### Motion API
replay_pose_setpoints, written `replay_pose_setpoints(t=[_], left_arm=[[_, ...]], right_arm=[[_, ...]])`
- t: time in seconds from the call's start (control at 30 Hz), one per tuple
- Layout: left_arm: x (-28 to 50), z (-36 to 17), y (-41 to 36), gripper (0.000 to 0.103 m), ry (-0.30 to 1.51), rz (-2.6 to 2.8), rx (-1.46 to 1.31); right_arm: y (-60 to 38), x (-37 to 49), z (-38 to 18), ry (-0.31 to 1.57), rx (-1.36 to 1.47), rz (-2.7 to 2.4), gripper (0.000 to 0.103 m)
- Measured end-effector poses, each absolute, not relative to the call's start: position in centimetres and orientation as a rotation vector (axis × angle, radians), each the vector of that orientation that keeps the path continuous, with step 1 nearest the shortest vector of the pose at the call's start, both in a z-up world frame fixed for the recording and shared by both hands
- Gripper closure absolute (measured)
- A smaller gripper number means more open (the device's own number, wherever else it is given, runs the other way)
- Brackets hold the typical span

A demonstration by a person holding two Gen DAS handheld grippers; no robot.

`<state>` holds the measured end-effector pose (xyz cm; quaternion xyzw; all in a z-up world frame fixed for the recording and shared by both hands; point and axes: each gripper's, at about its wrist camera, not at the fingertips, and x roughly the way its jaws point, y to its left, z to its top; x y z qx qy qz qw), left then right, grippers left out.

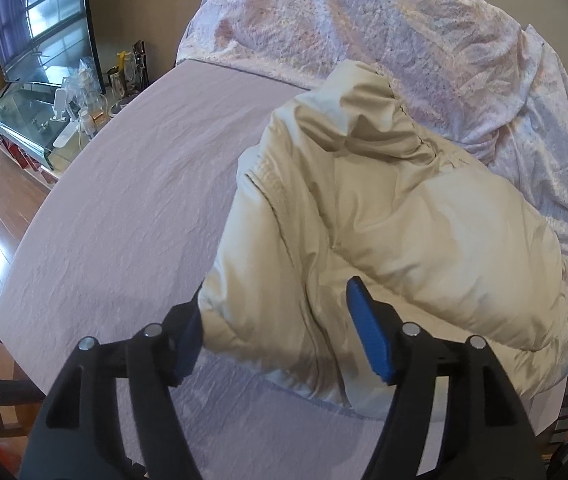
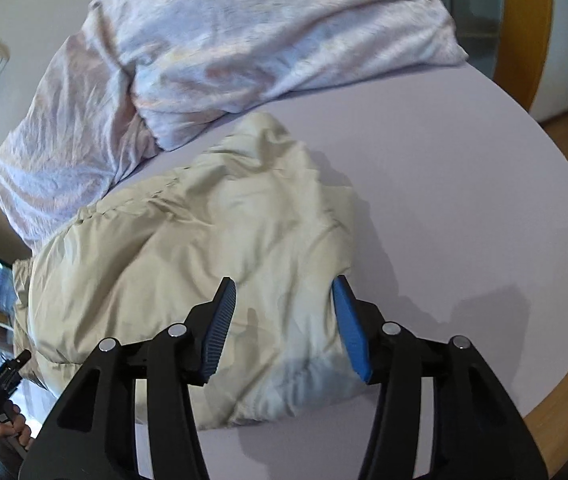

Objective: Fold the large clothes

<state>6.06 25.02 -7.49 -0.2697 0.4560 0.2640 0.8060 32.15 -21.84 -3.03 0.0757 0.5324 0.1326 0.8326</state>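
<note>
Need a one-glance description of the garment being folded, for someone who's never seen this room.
Start at the bed covered by a lilac sheet. A crumpled pale floral duvet is heaped at its far end, and just in front lies the jacket. It is the only cream, smooth, puffy piece, with a hood towards the duvet.

no legible text, labels, brands or numbers in either view

Both tongs point steeply downward with their blue pads spread apart. The left tongs (image 1: 280, 328) stand wide, nothing pressed between the pads. The right tongs (image 2: 284, 328) are parted too, gripping nothing. A hand (image 2: 14, 426) holds the left tool's handle.
</note>
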Motion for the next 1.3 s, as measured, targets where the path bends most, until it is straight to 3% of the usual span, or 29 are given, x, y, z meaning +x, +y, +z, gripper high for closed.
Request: replay_pose_setpoints(t=[0.43,0.73,1.3], left_arm=[[5.2,-8.1,25.1,0.026,0.985,0.565,-0.628],[5.8,-8.8,25.3,0.022,0.993,0.558,-0.651],[6.7,-9.9,26.6,0.016,0.984,0.556,-0.744]], right_arm=[[-14.3,29.9,-0.9,0.922,-0.104,0.233,0.047],[-7.5,28.1,-3.5,1.078,-0.042,0.586,0.049],[-3.6,28.4,-8.8,1.2,-0.105,0.623,0.05]])
